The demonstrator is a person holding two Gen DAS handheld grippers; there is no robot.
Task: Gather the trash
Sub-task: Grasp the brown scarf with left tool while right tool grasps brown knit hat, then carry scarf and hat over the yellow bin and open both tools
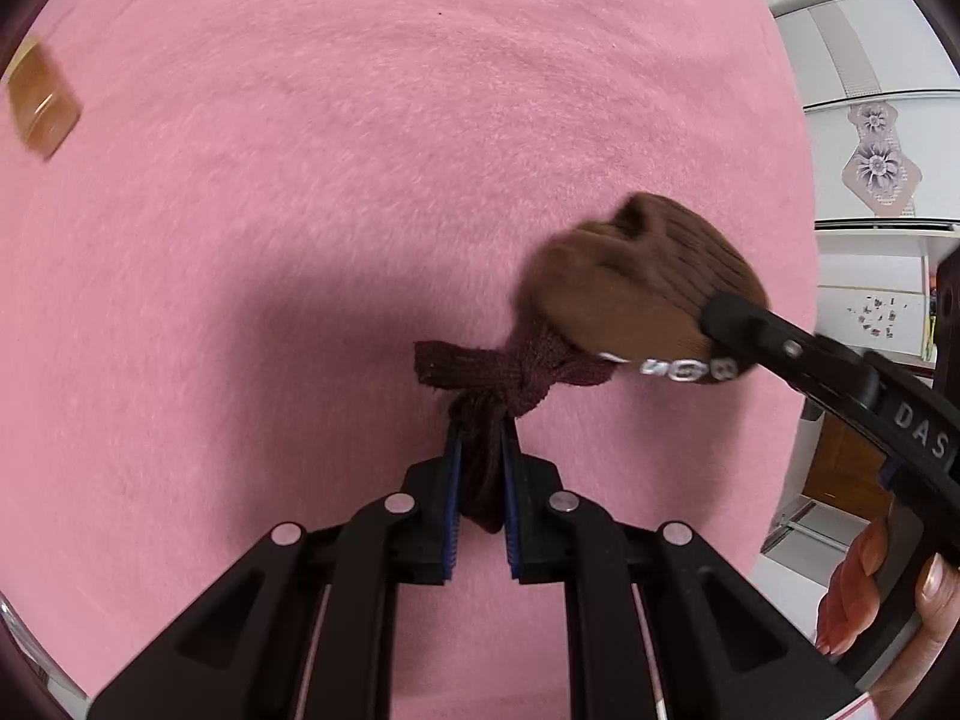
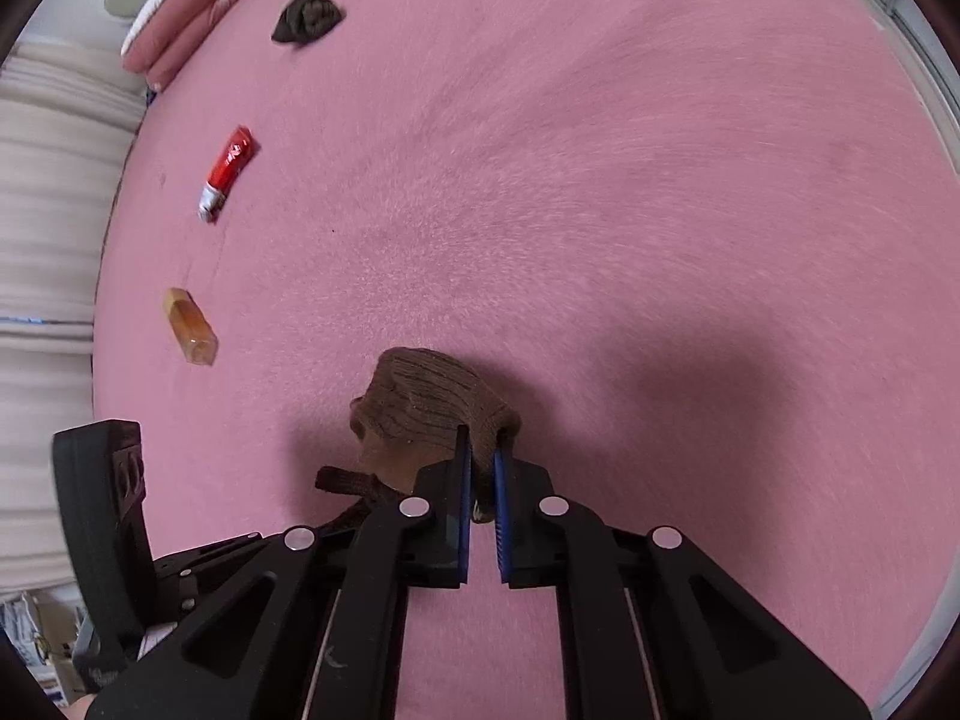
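1. Two grippers worked above a pink fuzzy blanket (image 1: 360,150), both pointing steeply down at it, and both were clamped on one knitted bundle.

2. Left gripper (image 1: 482,450): its blue-padded fingers (image 1: 454,480) were squeezed almost together on the dark maroon sock (image 1: 480,378), which bunched up between the pads and hung a little way below them. The free end of that sock stuck out to the left as a flat, folded tab.

3. Right gripper (image 2: 480,462): its jaws were likewise nearly closed, pinching the edge of the brown knitted sock (image 2: 426,402) at the tips. Seen from the left wrist camera, this gripper came in from the right side and met the rounded brown bundle at its lower right edge.

4. The two socks were joined where the maroon one ran into the lighter brown one. The bundle sat at or just above the blanket; which of the two could not be told.

5. A person's hand (image 1: 888,594) gripped the handle of the right tool at the lower right of the left wrist view.

6. Elsewhere on the blanket, well apart from the grippers, three things lay in a loose row toward its left edge:
   - an amber, clear block-shaped container (image 2: 191,327), nearest;
   - a red and silver wrapper (image 2: 227,171), farther off;
   - a dark balled sock (image 2: 308,19), farthest.

7. Folded pink bedding (image 2: 186,18) lay past the far corner.
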